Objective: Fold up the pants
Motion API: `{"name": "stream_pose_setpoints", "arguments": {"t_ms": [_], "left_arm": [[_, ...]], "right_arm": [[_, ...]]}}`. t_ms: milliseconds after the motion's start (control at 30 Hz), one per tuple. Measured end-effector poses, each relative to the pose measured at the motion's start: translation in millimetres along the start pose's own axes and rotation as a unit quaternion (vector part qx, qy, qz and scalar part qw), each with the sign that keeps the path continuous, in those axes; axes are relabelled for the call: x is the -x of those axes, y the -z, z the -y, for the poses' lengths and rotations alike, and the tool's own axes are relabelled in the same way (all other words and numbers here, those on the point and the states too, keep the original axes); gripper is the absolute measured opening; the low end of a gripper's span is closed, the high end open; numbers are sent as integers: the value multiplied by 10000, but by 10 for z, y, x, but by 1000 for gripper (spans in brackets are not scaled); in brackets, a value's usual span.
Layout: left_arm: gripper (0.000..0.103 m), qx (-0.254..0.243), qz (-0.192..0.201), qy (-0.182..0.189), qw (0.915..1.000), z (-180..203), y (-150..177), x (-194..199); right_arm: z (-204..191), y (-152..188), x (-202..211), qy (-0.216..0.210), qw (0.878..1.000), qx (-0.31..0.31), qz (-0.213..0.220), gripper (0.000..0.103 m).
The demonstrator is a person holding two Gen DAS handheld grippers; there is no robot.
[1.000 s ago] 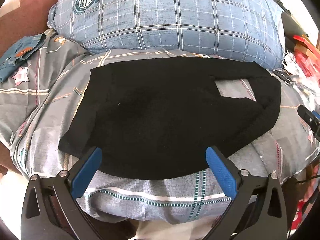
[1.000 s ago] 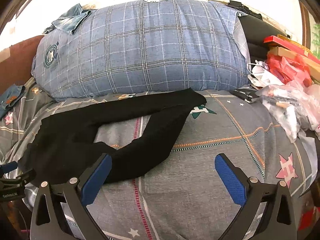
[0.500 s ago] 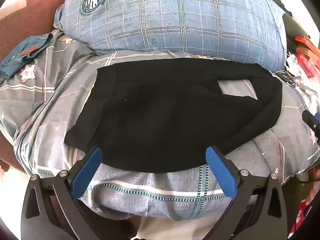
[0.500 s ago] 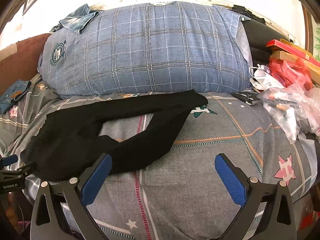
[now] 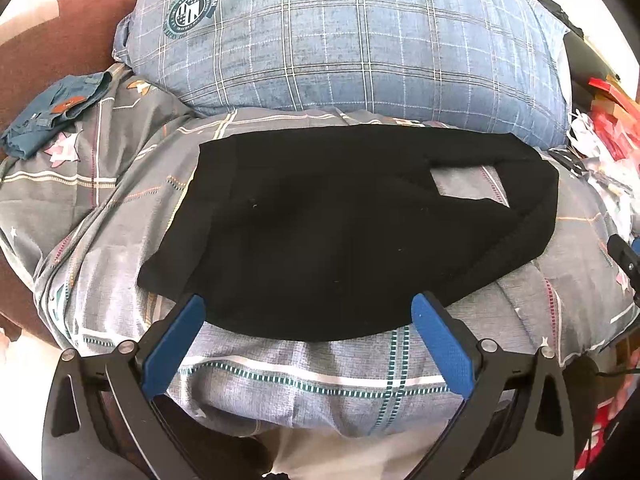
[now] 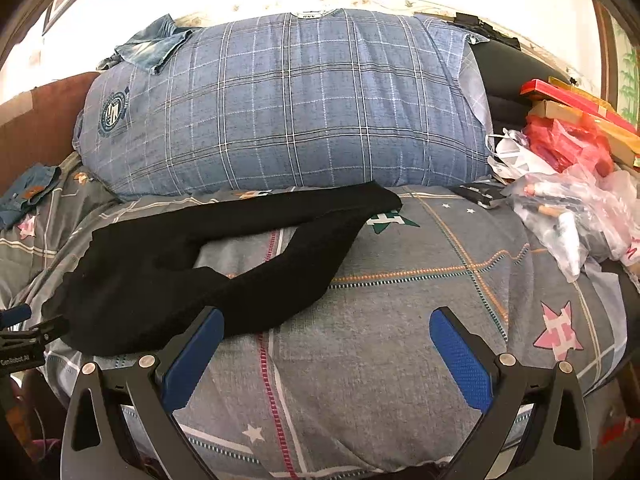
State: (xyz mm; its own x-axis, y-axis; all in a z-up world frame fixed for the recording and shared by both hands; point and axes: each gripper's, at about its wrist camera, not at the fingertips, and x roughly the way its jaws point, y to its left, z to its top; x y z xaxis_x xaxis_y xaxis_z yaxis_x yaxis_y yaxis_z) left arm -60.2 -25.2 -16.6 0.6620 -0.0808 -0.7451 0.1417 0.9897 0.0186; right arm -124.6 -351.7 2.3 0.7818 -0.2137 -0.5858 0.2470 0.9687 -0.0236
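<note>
Both your grippers, left (image 5: 306, 312) and right (image 6: 326, 326), hover spread wide and level, holding nothing, above the quilt's (image 6: 400, 280) near edge; the pants (image 5: 340, 232) lie flat ahead.

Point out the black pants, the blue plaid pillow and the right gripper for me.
Black knit pants (image 5: 340, 232): left wrist view, seat area.
Blue plaid pillow (image 6: 300, 108): right wrist view, front face.
Right gripper (image 6: 326, 324): right wrist view, between fingertips.
</note>
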Motion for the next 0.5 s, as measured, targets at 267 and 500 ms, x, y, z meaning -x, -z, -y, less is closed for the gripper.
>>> {"name": "stream_pose_setpoints", "arguments": {"t_ms": [267,500], "left_arm": [[103,4,-21,19,10000,22,-8,-5],[103,32,-43,48,10000,12,-15,-11]], "right_arm": [[7,5,9,41,10000,-19,-15,103],[-3,-3,-4,46,10000,-1,-39,103]]}}
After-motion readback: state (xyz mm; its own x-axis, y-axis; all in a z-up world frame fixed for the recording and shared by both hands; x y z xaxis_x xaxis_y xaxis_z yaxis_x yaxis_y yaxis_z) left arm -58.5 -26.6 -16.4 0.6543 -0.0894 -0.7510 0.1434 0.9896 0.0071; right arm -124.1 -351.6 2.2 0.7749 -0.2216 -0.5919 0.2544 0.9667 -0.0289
